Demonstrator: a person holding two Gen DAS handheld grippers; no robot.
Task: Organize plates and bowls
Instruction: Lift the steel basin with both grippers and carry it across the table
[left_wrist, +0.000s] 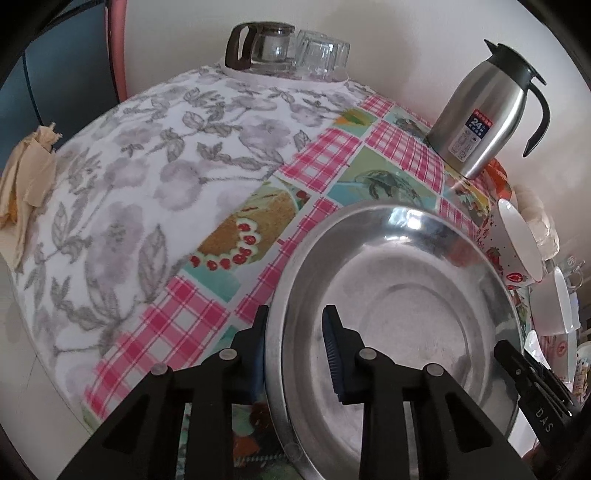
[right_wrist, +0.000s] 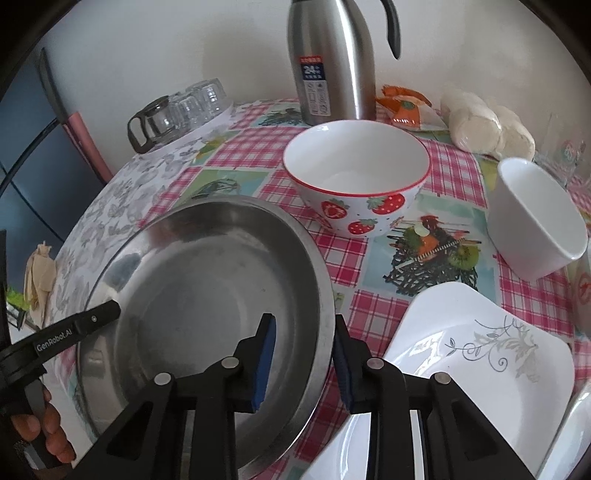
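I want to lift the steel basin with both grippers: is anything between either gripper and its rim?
Nothing visible. The left gripper and the right gripper each straddle the rim of the steel basin, on opposite sides, one finger inside and one outside.

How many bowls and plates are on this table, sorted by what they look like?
Steel bowl: 1
Strawberry bowl: 1
Plain white bowl: 1
White plate with grey flower print: 1
Total: 4
A further white rim at the right wrist view's bottom right corner is too cut off to count.
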